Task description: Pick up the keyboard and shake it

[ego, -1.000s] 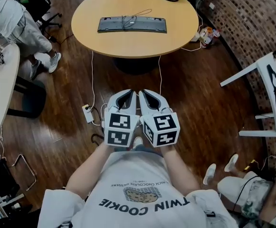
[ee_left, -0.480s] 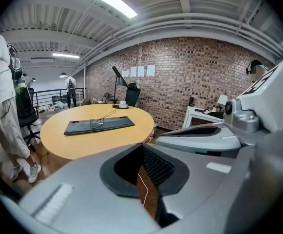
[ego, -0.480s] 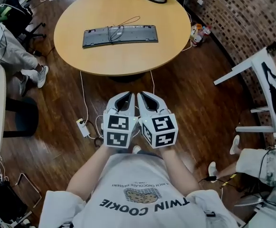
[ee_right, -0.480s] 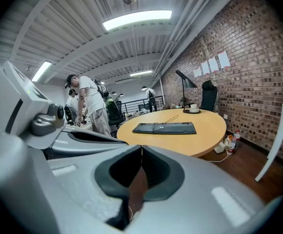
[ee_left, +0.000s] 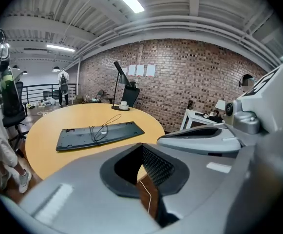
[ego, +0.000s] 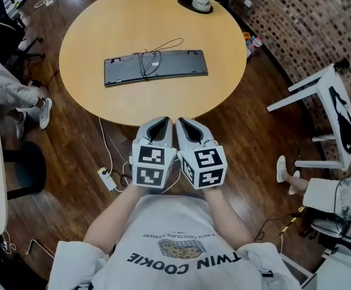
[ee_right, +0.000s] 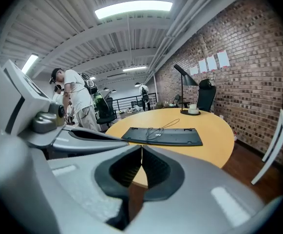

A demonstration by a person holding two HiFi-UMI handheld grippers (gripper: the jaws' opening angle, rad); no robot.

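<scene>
Nearest to us, the hands that hold the tools are hidden behind the two marker cubes, so only our forearms and the shirt below them show. The left gripper (ego: 162, 121) and the right gripper (ego: 184, 122) sit side by side, almost touching, and each one's own view shows its ribbed pads pressed together with nothing between them. On the wooden floor under them a white power strip (ego: 107, 179) lies partly covered by the left gripper, its leads running out of sight beneath the round table (ego: 96, 23). The table's foot is hidden under its top. The keyboard (ego: 156, 67) lies flat near the middle of the table, well apart from both grippers, with its cable (ego: 151, 55) looped loosely on top; we cannot tell whether its keys face up or down. At the far rim a lamp base (ego: 198, 3) with a cup on it is cut off by the frame's top edge. A seated person's leg (ego: 9, 92) at the left and a foot (ego: 282, 169) at the right are both cropped by the frame edges. Compared with a second ago, the table's near edge has come much closer to the gripper tips in the head view, while the keyboard lies as it did and both jaws stay closed.
</scene>
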